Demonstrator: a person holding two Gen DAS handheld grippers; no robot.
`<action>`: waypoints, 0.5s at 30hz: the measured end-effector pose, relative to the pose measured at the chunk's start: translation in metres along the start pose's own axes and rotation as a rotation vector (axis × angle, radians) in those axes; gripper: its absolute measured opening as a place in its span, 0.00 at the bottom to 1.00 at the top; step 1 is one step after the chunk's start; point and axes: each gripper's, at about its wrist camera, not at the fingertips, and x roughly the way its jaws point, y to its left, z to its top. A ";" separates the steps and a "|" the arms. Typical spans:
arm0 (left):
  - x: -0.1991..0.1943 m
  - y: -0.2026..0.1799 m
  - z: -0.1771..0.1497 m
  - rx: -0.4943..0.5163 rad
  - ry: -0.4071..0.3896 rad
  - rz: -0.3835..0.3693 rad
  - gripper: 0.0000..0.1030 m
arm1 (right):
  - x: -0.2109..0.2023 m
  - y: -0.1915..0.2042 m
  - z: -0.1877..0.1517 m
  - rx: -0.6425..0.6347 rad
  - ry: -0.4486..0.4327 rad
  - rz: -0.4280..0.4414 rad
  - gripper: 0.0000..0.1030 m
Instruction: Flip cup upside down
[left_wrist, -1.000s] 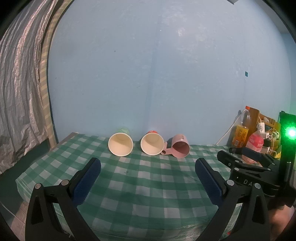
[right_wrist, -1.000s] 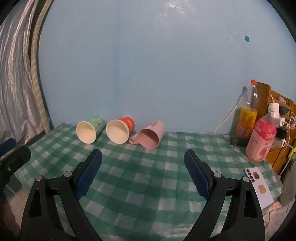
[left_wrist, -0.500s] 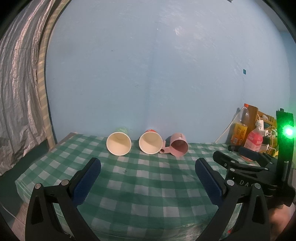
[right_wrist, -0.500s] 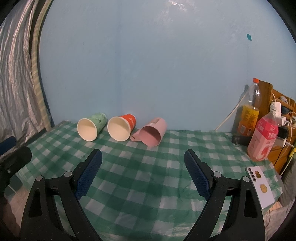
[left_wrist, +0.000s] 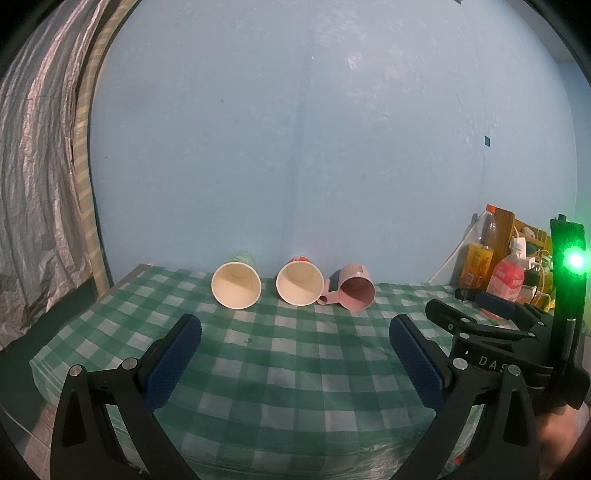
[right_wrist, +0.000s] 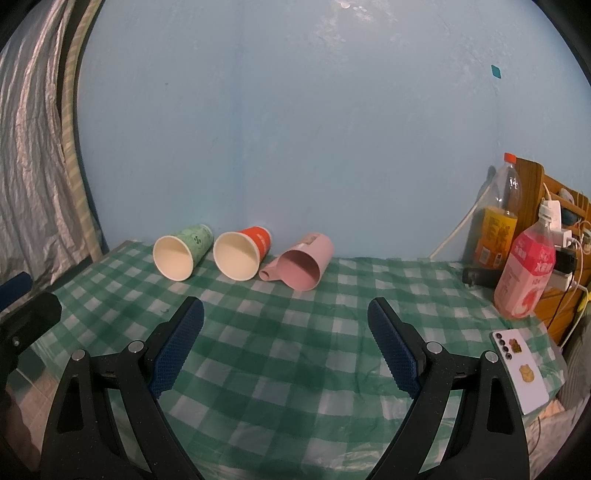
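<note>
Three cups lie on their sides in a row at the back of the green checked table (right_wrist: 295, 350), mouths toward me: a green paper cup (right_wrist: 183, 256) (left_wrist: 236, 284), a red paper cup (right_wrist: 242, 254) (left_wrist: 300, 282) and a pink plastic mug with a handle (right_wrist: 303, 266) (left_wrist: 354, 291). My left gripper (left_wrist: 295, 332) is open and empty, short of the cups. My right gripper (right_wrist: 286, 317) is open and empty, also short of them. The right gripper's body shows at the right of the left wrist view (left_wrist: 498, 332).
At the right stand an orange-drink bottle (right_wrist: 496, 229), a pink-drink bottle (right_wrist: 526, 273) and a wooden rack with chargers and cables (right_wrist: 561, 221). A white phone (right_wrist: 519, 369) lies near the table's right front corner. A blue wall is behind; a silver curtain (right_wrist: 29, 166) hangs left.
Both grippers have drawn back and risen slightly; the cups sit a little lower and smaller in view. Both stay open. The cups have not moved.
</note>
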 end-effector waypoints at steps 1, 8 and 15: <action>0.000 0.000 0.000 0.000 0.000 0.000 1.00 | 0.000 -0.001 -0.001 0.002 0.001 0.001 0.87; 0.000 -0.001 -0.001 0.002 0.000 -0.001 1.00 | 0.001 -0.001 -0.001 0.001 0.004 0.000 0.87; 0.000 -0.001 0.000 0.003 0.003 -0.001 1.00 | 0.001 -0.002 -0.001 0.002 0.005 0.003 0.87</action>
